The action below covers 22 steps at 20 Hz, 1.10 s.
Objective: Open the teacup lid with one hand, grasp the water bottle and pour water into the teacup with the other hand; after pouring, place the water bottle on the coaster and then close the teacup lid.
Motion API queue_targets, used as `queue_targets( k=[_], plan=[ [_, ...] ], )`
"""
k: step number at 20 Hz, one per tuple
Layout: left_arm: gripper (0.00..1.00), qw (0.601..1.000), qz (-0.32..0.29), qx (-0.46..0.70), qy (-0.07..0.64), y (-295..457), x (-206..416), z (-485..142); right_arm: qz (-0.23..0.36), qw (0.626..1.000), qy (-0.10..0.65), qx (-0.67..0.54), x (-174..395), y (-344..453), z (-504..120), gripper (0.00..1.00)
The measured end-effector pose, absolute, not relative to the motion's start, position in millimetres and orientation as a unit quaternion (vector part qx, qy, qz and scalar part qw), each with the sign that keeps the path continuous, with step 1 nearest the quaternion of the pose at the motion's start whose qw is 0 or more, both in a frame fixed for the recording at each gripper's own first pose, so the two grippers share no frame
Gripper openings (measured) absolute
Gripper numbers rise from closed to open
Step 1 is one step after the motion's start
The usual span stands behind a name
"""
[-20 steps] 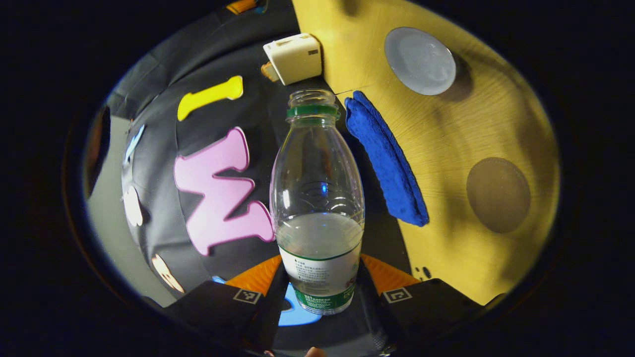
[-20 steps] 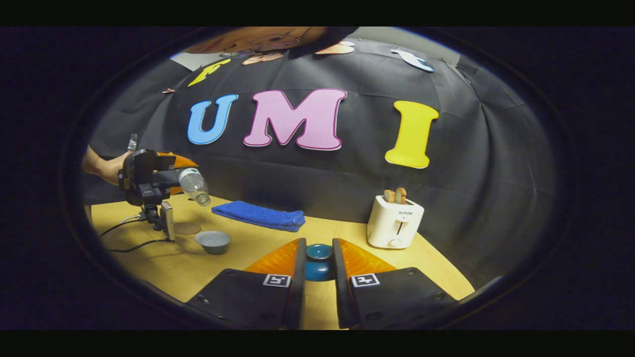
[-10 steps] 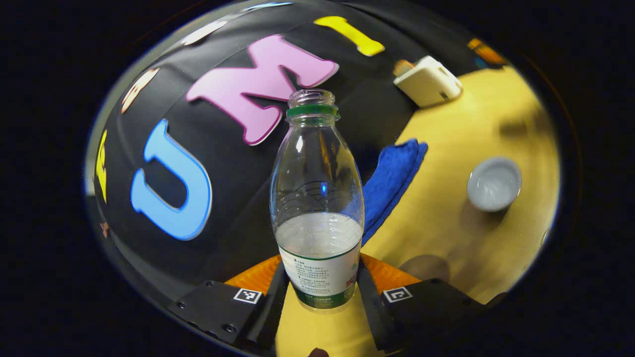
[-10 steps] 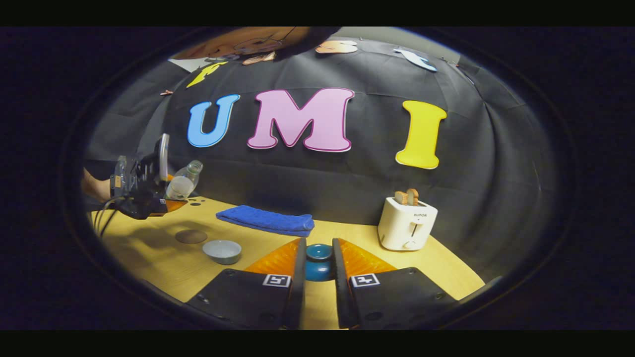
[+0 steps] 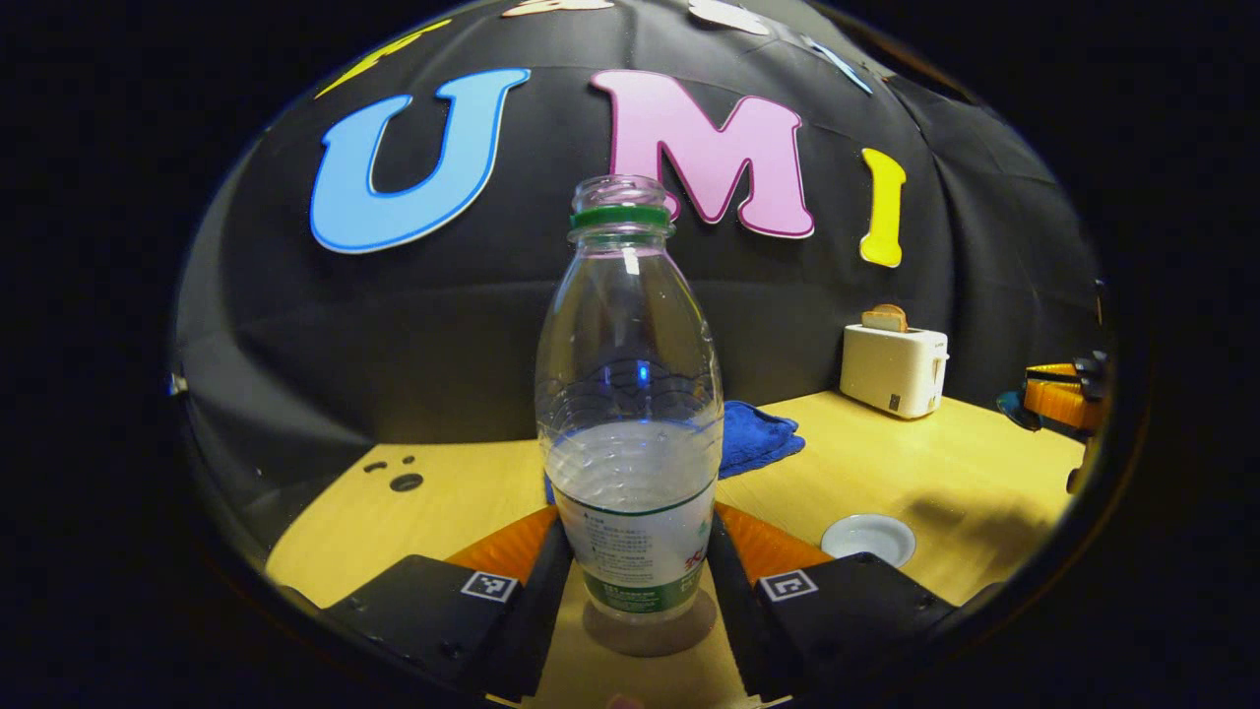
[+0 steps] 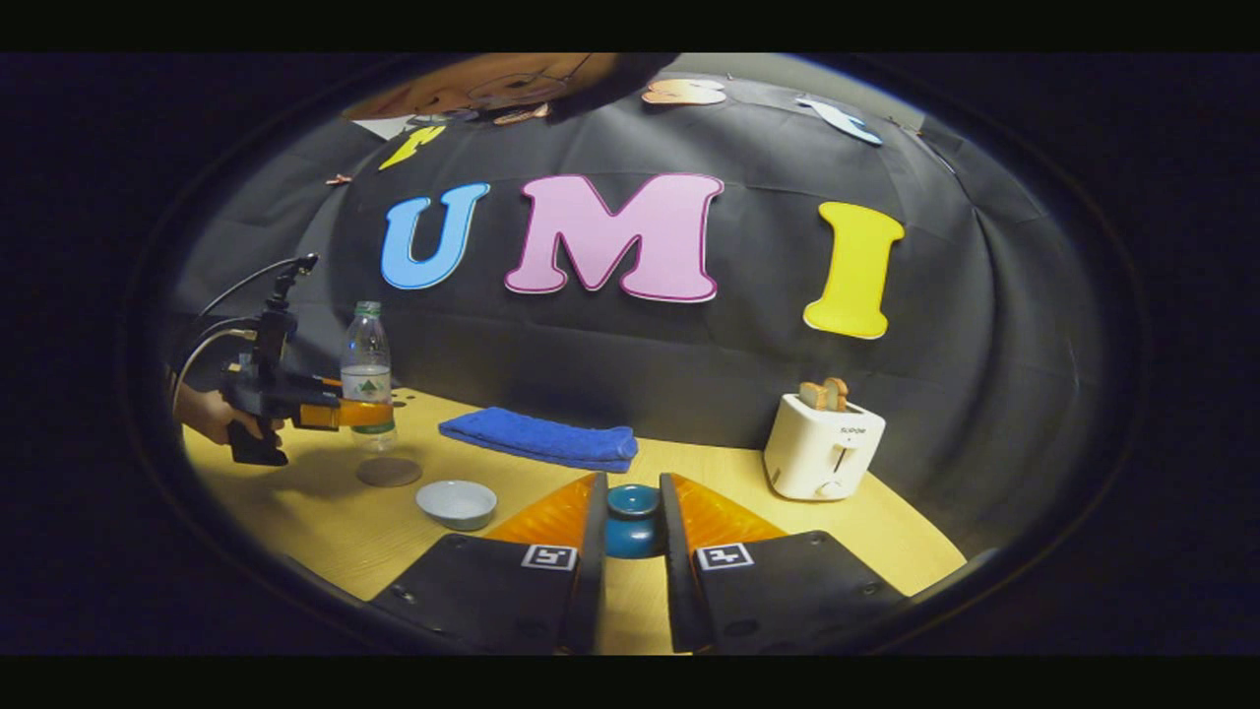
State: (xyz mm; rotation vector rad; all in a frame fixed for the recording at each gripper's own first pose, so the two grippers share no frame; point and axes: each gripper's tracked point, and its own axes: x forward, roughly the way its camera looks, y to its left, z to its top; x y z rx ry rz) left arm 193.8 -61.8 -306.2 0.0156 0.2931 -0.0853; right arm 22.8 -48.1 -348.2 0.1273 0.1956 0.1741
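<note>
The left hand-held gripper [image 5: 640,581] squeezed the water bottle [image 5: 630,394] low down, by its label. The bottle stood straight up, clear, cap off, about half full. It looked light, thin and slippery, so the low hold seemed best. Farther off sat the coaster [image 6: 389,472] and teacup [image 6: 456,503]. The right hand-held gripper [image 6: 630,551] pinched the blue lid [image 6: 632,522] above the desk [image 6: 374,532].

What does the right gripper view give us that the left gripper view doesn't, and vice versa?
Right gripper view: the coaster on the table by the upright water bottle, the hand holding the left gripper, and the teacup lid clamped in the right gripper. Left gripper view: the bottle's uncapped neck and water level close up. Both: bottle, open teacup, blue towel, toaster.
</note>
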Motion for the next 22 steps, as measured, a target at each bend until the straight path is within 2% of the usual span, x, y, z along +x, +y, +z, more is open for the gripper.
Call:
queue_targets(
  k=[5, 6, 8, 9, 10, 11, 12, 13, 17, 18, 19, 20, 21, 22],
  plan=[
    [0.74, 0.987, -0.039, -0.025, 0.151, -63.8, 197.8, -316.8, 0.081, 0.989, 0.098, 0.069, 26.2, -46.0, -345.4, 0.29],
    [0.74, 0.987, -0.039, -0.027, 0.154, -64.5, 198.6, -323.6, 0.08, 0.989, 0.099, 0.069, 26.8, -45.3, -345.4, 0.24],
    [0.74, 0.987, -0.04, -0.025, 0.154, -64.8, 196.8, -329.3, 0.079, 0.989, 0.099, 0.073, 26.9, -44.1, -344.2, 0.24],
    [0.74, 0.987, -0.04, -0.022, 0.155, -64.1, 197.9, -330.7, 0.079, 0.989, 0.099, 0.075, 27.0, -43.6, -343.8, 0.29],
    [0.69, 0.987, -0.037, -0.017, 0.156, -63.5, 198.8, -334.7, 0.08, 0.989, 0.1, 0.075, 27.7, -42.6, -344.7, 0.34],
    [0.75, 0.987, -0.035, -0.014, 0.158, -62.0, 198.5, -336.5, 0.081, 0.989, 0.1, 0.075, 29.1, -40.5, -346.6, 0.34],
    [0.75, 0.987, -0.033, -0.014, 0.159, -62.0, 199.7, -338.9, 0.082, 0.989, 0.101, 0.076, 29.8, -38.6, -347.4, 0.29],
    [0.75, 0.986, -0.03, -0.015, 0.162, -61.0, 199.2, -340.2, 0.082, 0.988, 0.101, 0.078, 30.9, -36.6, -347.9, 0.34],
    [0.79, 0.985, -0.029, -0.023, 0.171, -60.0, 196.3, -348.4, 0.083, 0.988, 0.103, 0.085, 33.3, -31.1, -348.5, 0.34],
    [0.8, 0.984, -0.03, -0.024, 0.175, -60.4, 194.9, -351.0, 0.085, 0.987, 0.103, 0.087, 33.3, -27.9, -348.0, 0.29],
    [0.81, 0.984, -0.03, -0.024, 0.177, -60.4, 192.9, -352.2, 0.087, 0.987, 0.103, 0.089, 34.3, -25.1, -347.9, 0.34],
    [0.82, 0.983, -0.031, -0.023, 0.179, -61.8, 192.7, -353.7, 0.089, 0.986, 0.104, 0.092, 35.1, -21.4, -347.7, 0.34],
    [0.88, 0.982, -0.035, -0.022, 0.183, -64.9, 190.7, -356.0, 0.092, 0.986, 0.104, 0.095, 35.1, -16.9, -347.4, 0.29],
    [0.95, 0.982, -0.036, -0.019, 0.186, -66.1, 188.5, -356.6, 0.097, 0.985, 0.106, 0.098, 36.1, -11.4, -348.2, 0.34]
  ],
)
